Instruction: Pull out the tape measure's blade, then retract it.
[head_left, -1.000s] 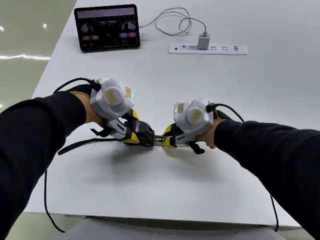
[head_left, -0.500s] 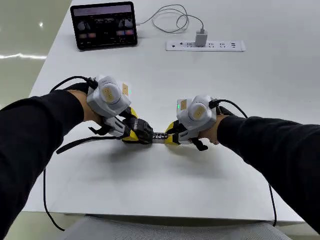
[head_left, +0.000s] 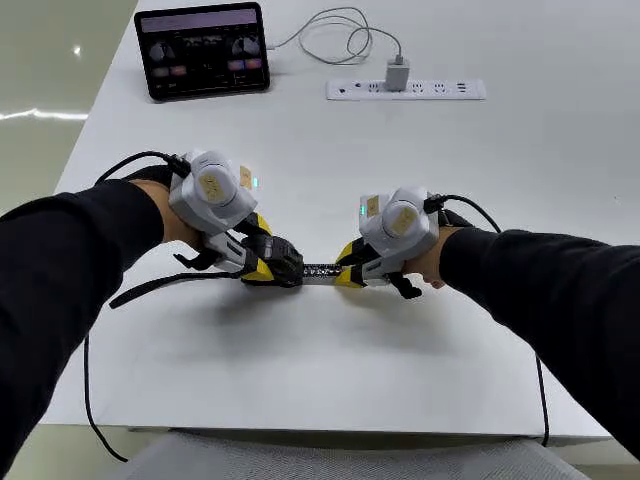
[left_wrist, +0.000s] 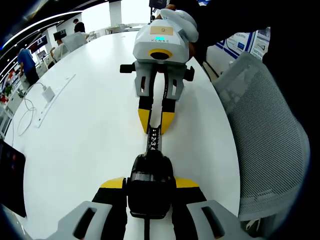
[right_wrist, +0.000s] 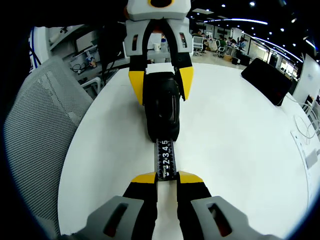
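While your left gripper (left_wrist: 150, 183) clamps the tape measure's case (left_wrist: 151, 172), your right gripper (right_wrist: 167, 178) pinches the blade (right_wrist: 164, 154), a short length showing between.

A long white table (head_left: 330, 360) stands in an open-plan office. A dark tablet (head_left: 202, 48) is propped at its far end, near a white power strip (head_left: 405, 89) with a charger (head_left: 397, 72) (plugged in) and a looped cable (head_left: 345, 30). A grey mesh chair (left_wrist: 265, 135) sits at the table's edge. The glossy floor (head_left: 45, 100) reflects light, and ceiling strip lights (right_wrist: 250, 21) glow overhead.
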